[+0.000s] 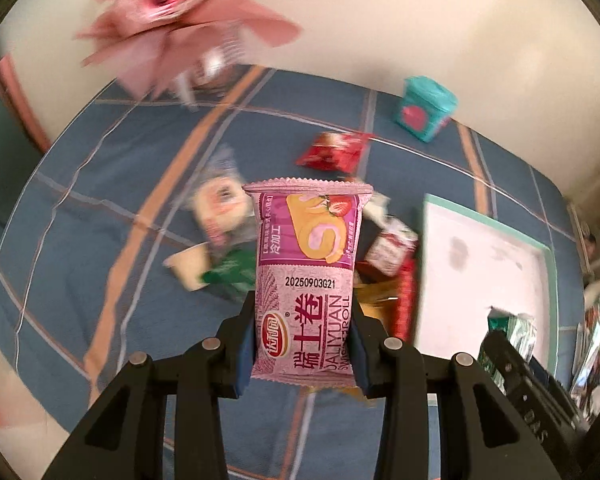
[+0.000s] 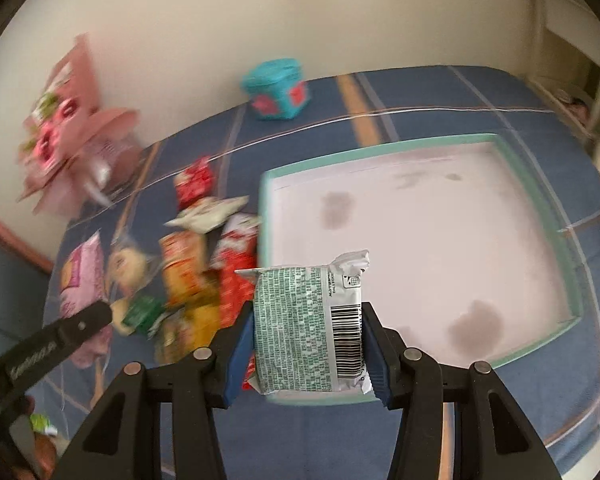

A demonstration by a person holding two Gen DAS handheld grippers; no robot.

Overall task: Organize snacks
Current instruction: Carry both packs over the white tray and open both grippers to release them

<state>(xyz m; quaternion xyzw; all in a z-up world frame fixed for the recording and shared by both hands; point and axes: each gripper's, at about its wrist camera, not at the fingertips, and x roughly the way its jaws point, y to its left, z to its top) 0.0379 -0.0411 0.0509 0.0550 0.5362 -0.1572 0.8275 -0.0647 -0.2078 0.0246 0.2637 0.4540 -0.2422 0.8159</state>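
My left gripper (image 1: pixel 303 350) is shut on a pink Swiss-roll snack packet (image 1: pixel 306 276), held upright above the blue checked cloth. My right gripper (image 2: pixel 306 356) is shut on a green-and-white snack packet (image 2: pixel 310 328) with a barcode, hanging over the near left corner of the white tray with a teal rim (image 2: pixel 540 184). The tray (image 1: pixel 552 280) lies to the right in the left wrist view, its floor bare but stained. A heap of loose snack packets (image 2: pixel 196 264) lies just left of the tray. The right gripper's packet (image 1: pixel 516 330) shows at the lower right of the left wrist view.
A teal box (image 2: pixel 278 90) stands at the back by the wall, also visible as the teal box (image 1: pixel 426 108). A pink gift bouquet (image 1: pixel 172 20) leans at the back left. A red packet (image 1: pixel 334 152) lies apart from the heap. The cloth-covered surface ends at a wall behind.
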